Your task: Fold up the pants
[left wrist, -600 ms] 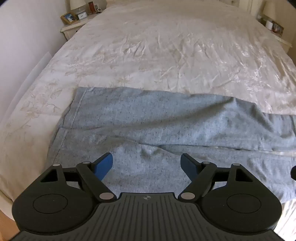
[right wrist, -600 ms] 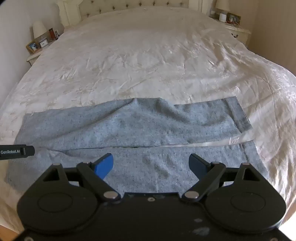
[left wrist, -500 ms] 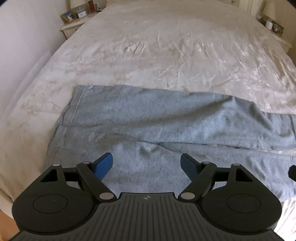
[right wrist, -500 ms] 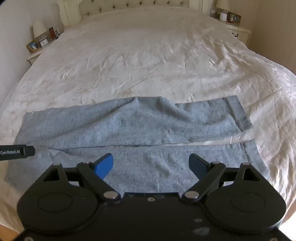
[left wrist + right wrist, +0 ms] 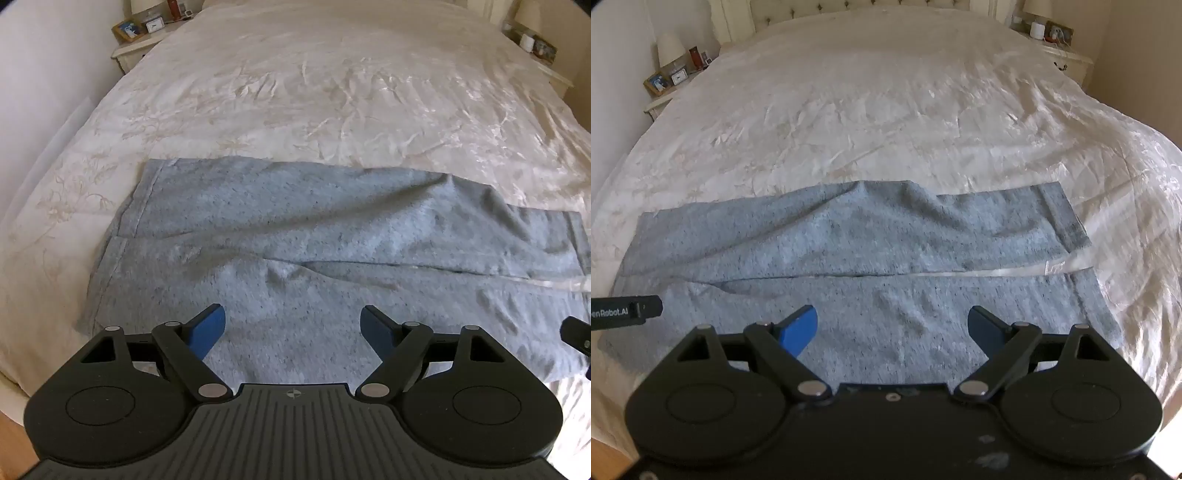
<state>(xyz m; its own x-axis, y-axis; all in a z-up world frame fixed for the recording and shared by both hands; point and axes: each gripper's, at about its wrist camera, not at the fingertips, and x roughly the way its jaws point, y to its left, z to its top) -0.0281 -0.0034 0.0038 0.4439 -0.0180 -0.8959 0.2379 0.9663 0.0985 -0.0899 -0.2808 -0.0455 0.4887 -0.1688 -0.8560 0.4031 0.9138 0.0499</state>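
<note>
Grey sweatpants [image 5: 314, 236] lying crosswise just ahead of left gripper [image 5: 293, 325] and right gripper [image 5: 894, 326], both wide open, empty.

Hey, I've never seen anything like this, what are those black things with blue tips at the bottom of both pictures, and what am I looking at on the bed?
Each picture comes from a camera mounted on a hand-held gripper that a person carries, one per hand, looking forward along its two fingers. The black plates and blue tips are that tool itself. The left hand-held gripper and the right hand-held gripper both have their fingers spread apart and hold nothing. Ahead lies a pair of grey pants spread sideways on a bed with a cream cover, the two legs side by side. The dark bar at the right view's left edge is the other tool.
</note>
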